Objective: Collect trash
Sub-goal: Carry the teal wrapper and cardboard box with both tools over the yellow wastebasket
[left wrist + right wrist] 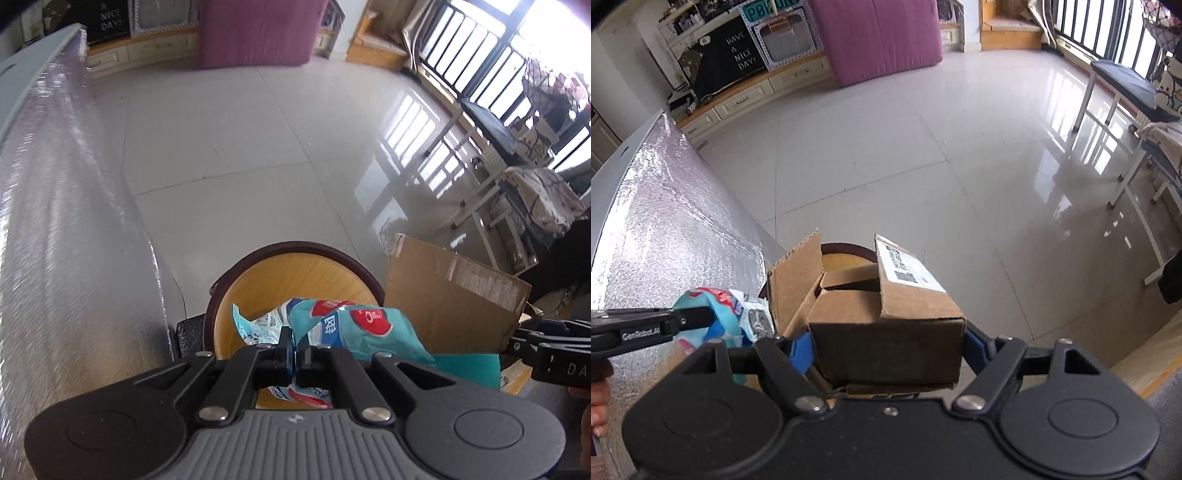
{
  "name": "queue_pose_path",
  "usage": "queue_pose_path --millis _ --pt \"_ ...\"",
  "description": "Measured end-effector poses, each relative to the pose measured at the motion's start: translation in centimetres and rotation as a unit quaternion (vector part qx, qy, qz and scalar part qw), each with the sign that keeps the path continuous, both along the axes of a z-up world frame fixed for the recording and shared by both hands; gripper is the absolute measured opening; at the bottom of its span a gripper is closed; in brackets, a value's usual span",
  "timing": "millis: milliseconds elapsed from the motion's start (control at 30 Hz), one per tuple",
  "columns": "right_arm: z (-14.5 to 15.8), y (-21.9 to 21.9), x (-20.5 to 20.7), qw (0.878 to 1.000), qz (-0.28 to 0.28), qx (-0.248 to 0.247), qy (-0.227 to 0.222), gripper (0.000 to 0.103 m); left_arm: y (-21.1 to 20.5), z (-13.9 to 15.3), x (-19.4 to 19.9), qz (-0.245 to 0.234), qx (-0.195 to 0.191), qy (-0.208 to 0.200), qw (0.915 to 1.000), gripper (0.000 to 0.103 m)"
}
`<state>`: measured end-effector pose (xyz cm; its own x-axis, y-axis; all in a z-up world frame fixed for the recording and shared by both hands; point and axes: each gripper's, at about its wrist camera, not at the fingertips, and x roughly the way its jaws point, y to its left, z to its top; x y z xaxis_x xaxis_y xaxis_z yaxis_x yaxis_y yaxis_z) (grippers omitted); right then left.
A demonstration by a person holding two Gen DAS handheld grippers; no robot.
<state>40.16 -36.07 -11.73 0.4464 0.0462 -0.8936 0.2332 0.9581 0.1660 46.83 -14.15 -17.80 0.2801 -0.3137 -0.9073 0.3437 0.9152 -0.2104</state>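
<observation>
Left gripper [294, 347] clenched on a teal snack wrapper [354, 328], its long axis running rightward over a round wooden stool [295, 269]. Right gripper [886, 347] grasps an open-flapped cardboard box [886, 332] across its width.

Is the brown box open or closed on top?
Open. The cardboard box has its top flaps standing up, one with a white label, while the right gripper's fingers squeeze its sides.

The cardboard box [886, 325] hides most of the round bin [846, 254] — contents unseen.
</observation>
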Motion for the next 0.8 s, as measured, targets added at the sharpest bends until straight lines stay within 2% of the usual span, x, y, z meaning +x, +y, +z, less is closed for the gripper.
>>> queue_pose_path --millis 467,800 --pt "-3.7 -1.0 3.6 0.998 -0.010 0.036 0.054 0.079 -3.2 -7.0 4.3 -0.070 0.053 0.059 0.9944 0.000" --pt "-9.0 0.1 7.0 0.986 -0.046 0.112 0.119 0.079 -3.3 -11.2 3.8 -0.095 0.093 0.097 0.9864 0.000"
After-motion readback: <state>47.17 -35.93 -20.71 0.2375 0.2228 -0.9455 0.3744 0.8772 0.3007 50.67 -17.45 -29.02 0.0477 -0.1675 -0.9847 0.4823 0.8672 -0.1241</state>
